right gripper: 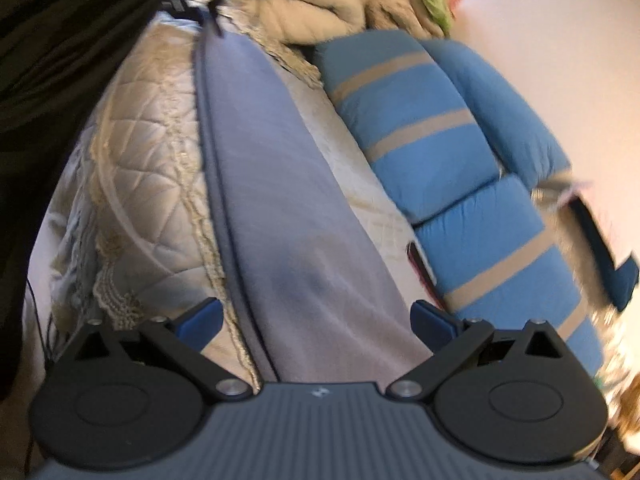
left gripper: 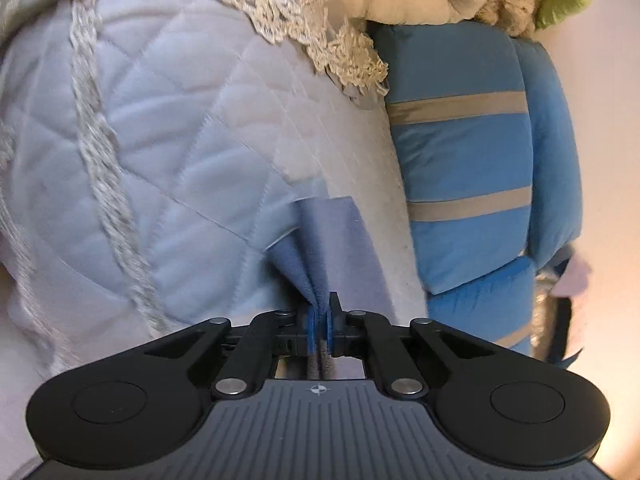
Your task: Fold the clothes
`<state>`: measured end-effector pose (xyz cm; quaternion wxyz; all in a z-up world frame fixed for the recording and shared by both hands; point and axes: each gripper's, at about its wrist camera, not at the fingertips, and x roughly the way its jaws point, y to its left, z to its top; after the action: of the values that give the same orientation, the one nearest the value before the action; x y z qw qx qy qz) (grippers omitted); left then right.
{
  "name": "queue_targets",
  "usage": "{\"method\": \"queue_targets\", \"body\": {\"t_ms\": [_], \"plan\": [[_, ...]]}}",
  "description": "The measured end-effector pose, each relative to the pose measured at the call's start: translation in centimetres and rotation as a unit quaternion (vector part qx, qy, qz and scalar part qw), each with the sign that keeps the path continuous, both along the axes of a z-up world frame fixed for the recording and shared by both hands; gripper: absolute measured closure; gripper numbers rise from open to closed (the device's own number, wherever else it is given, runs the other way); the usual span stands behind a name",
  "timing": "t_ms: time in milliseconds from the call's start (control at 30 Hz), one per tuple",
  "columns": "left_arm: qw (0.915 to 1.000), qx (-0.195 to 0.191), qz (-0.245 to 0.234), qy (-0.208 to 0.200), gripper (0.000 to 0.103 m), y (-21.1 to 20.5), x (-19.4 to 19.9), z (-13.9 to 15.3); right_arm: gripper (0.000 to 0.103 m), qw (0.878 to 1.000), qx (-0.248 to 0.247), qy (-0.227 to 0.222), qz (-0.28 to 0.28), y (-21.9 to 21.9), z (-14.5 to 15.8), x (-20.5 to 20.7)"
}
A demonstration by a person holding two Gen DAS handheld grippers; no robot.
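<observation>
Grey-blue garment [right gripper: 296, 200], tan-striped blue bedding [right gripper: 436, 148]

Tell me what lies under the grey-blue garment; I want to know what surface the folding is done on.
Under the grey-blue garment lies a quilted bedspread, showing on both sides of it. The left gripper pinches one end of the garment. Whatever lies directly beneath the cloth is covered.

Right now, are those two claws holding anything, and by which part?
The left gripper pinches a bunched fold of the grey-blue garment. The right gripper holds nothing.

Soft daylight, perhaps motion-blurred edges
</observation>
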<state>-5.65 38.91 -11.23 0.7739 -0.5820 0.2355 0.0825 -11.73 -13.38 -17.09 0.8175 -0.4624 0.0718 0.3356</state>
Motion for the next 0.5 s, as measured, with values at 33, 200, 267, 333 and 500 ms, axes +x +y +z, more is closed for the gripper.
{"method": "queue_targets", "body": {"t_ms": [33,200,267,333,500], "plan": [[1.0,0.007,-0.002,-0.001,0.099,0.0,-0.2,0.0,0.0,1.0,0.01,0.017,-0.009,-0.2,0.4,0.6],[0.9992,0.036,-0.019,0.003,0.096,-0.3,-0.8,0.5,0.0,0.992,0.058,0.1,-0.054,-0.9,2.2,4.0],[0.9981,0.051,-0.029,0.019,0.093,0.0,-1.0,1.2,0.0,0.987,0.072,0.127,-0.068,-1.2,2.7,5.3],[0.9954,0.084,-0.031,0.034,0.086,0.3,-1.4,2.8,0.0,0.985,0.076,0.138,-0.075,-1.4,3.0,6.1],[0.9728,0.215,-0.073,0.046,0.053,-1.7,-1.3,8.5,0.0,0.977,0.086,0.186,-0.049,-1.8,4.1,7.1]]}}
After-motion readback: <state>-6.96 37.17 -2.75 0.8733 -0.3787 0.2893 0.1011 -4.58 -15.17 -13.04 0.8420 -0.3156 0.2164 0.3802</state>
